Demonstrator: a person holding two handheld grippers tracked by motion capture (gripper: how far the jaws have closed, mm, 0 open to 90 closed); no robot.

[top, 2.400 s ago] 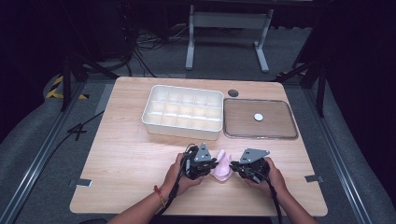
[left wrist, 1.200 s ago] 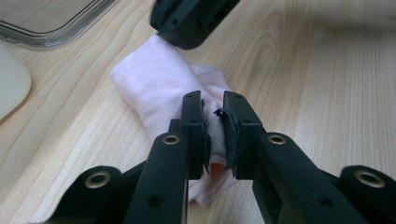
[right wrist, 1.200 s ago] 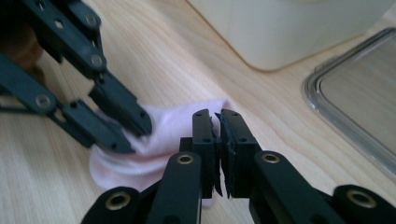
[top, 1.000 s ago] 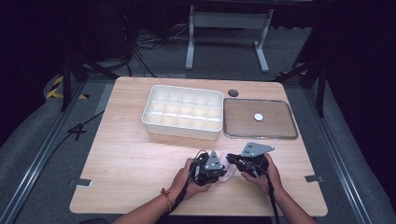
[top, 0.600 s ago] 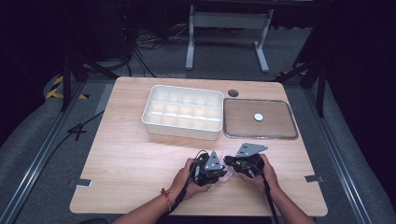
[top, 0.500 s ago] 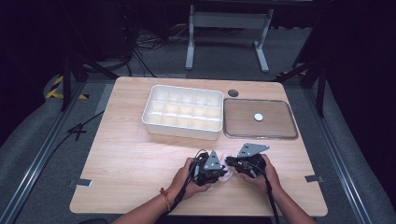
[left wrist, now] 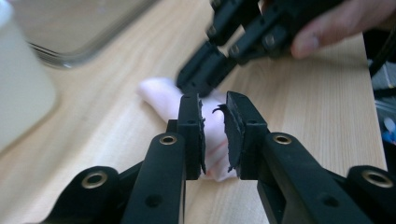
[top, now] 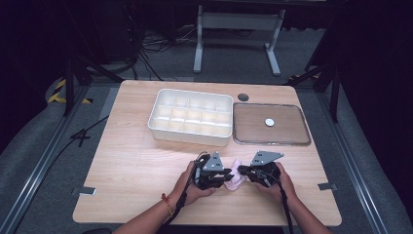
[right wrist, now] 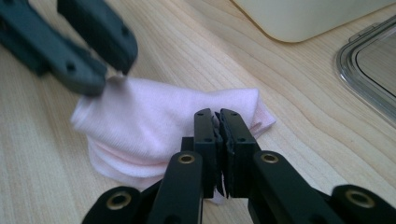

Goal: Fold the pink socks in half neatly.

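Note:
A small pink cloth [top: 236,179] lies folded on the wooden table near its front edge, between my two grippers. My left gripper [top: 229,175] points right at it. In the left gripper view its jaws [left wrist: 212,100] stand a narrow gap apart with the pink cloth [left wrist: 159,93] pinched between them; they have just been opening slightly. My right gripper [top: 242,171] points left, and its jaws [right wrist: 218,114] are shut on the near fold of the cloth [right wrist: 163,112]. The tips of the left gripper [right wrist: 112,70] touch the cloth's far corner.
A white compartment tray [top: 153,124] stands at the back middle of the table. Right of it lies a clear flat lid [top: 292,139] with a small white disc [top: 269,122] on it. A dark round spot [top: 243,97] sits behind them.
Since the oldest frame the left hand has moved right and both grippers have closed in on the cloth. Over the last second the hands have hardly shifted.

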